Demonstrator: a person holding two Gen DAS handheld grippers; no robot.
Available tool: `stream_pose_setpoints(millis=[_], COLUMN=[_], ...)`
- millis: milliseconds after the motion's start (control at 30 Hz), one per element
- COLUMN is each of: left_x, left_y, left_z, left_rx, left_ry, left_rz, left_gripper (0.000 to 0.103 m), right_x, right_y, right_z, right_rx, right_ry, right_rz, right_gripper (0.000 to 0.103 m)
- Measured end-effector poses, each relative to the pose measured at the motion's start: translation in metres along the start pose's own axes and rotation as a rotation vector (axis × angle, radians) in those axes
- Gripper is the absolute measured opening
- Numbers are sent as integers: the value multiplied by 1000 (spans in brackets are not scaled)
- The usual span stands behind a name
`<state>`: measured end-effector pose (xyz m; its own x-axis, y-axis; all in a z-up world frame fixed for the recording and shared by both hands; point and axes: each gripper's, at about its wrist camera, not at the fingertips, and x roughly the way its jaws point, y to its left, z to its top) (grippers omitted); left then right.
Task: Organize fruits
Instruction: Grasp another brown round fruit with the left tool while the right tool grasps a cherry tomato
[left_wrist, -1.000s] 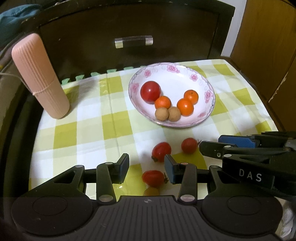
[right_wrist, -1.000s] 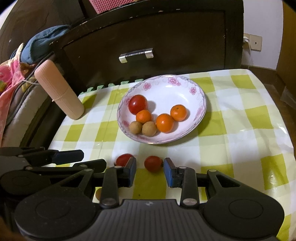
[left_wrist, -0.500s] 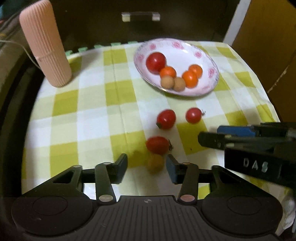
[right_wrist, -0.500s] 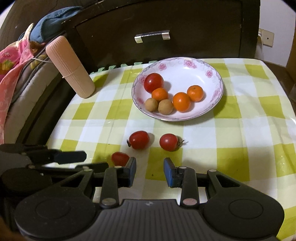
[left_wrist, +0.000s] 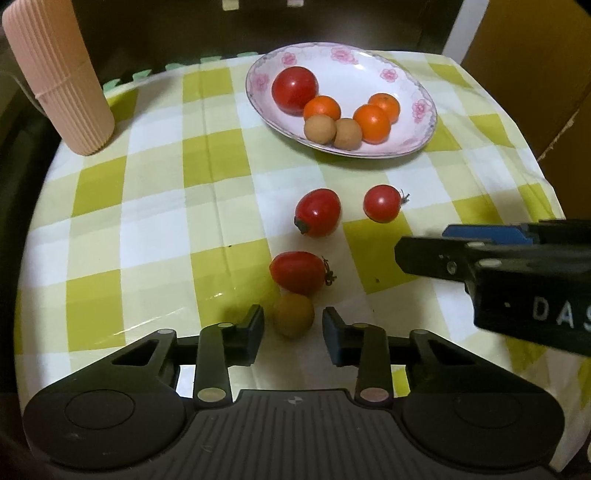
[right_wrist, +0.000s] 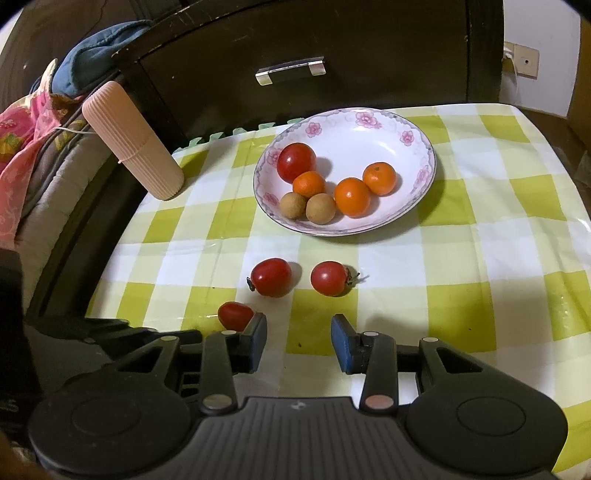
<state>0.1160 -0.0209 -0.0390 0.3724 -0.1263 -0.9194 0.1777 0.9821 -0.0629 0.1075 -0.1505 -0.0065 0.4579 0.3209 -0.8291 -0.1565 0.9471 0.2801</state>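
Green-checked plastic tablecloth (left_wrist: 155, 206), floral white plate (left_wrist: 424, 122) upper centre; left gripper (left_wrist: 293, 326) spread wide, bracketing the brown round longan (left_wrist: 293, 315) (plate-bound, probably). Right gripper (right_wrist: 299, 338) gapes empty.

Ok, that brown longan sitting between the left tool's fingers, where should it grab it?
Grip the longan across its widest middle. It is round, so any opposite pair of sides works. The left tool already straddles it, open, coming from the near side. That is likely best, since a tomato sits right against the far side.
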Motion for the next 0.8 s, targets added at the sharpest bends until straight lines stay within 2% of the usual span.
stream_pose_setpoints(millis=[33, 167, 567, 800], left_x=[1, 1, -12, -15], left_y=[1, 1, 20, 28], left_z=[1, 1, -12, -21], left_rx=[-4, -4, -34, -53], left_ry=[2, -1, 29, 55], left_rz=[-1, -2, 42, 40], left_gripper=[36, 32, 32, 32], right_x=[0, 3, 13, 23], right_y=[0, 0, 7, 27], right_z=[0, 0, -2, 0], right_rx=[0, 0, -26, -90], right_ry=[1, 7, 34, 58], right_rz=[1, 2, 9, 53], right_gripper=[37, 37, 37, 37])
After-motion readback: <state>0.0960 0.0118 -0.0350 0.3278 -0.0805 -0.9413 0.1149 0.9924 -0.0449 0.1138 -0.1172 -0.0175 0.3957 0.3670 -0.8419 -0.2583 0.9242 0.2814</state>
